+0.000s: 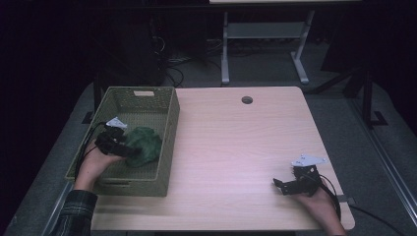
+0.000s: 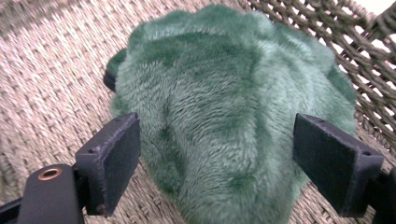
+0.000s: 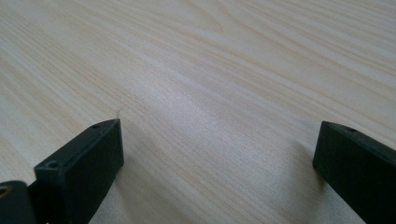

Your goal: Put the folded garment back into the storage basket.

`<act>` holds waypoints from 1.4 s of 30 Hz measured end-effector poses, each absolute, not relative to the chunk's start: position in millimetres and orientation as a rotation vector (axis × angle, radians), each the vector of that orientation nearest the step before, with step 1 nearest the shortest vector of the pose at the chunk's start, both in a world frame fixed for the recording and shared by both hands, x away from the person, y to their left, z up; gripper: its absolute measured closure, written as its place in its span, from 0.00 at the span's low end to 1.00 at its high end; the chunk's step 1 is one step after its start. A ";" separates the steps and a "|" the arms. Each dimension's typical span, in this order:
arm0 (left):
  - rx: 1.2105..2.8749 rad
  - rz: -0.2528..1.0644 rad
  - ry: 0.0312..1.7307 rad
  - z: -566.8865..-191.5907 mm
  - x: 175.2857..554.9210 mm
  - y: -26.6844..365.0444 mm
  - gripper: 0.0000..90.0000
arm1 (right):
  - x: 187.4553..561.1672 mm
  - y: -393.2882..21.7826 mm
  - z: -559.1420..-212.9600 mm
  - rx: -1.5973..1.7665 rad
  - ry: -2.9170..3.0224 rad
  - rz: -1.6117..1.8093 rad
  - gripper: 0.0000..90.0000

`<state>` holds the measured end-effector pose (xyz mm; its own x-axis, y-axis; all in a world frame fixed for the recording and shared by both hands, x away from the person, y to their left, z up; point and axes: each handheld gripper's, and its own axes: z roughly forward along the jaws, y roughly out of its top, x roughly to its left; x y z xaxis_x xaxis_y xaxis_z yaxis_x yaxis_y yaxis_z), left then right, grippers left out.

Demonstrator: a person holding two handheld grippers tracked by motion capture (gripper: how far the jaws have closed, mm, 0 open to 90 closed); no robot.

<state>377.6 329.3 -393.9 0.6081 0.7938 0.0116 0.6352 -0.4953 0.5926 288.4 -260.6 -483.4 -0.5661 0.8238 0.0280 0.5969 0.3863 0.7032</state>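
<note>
Your left gripper (image 2: 215,158) is wide open, green plush (image 2: 224,116) at 12 o'clock between the jaws, resting in basket (image 1: 169,128); back straight out.

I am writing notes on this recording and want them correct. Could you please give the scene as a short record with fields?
surface: light wooden table
container: green woven basket at the table's left edge
item: green furry plush lying on the basket floor
left gripper: inside the basket, jaws open on either side of the plush, pads not pressing it
right gripper: jaws open over bare table near the right front corner, nothing between them
</note>
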 end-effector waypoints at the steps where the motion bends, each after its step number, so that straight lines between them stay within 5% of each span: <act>1: 2.277 0.394 1.121 -392.2 376.4 328.5 0.17 | 288.4 -260.6 -483.4 1.240 2.324 0.976 0.02; 42: 2.145 0.371 0.832 -328.5 348.6 198.8 0.17 | 288.4 -260.6 -483.3 1.241 2.324 0.977 0.02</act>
<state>348.6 198.8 -328.5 0.7419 0.6704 -0.0118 0.4397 -0.4731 0.7634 288.4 -260.6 -483.3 -0.5660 0.8239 0.0295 0.5976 0.3854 0.7031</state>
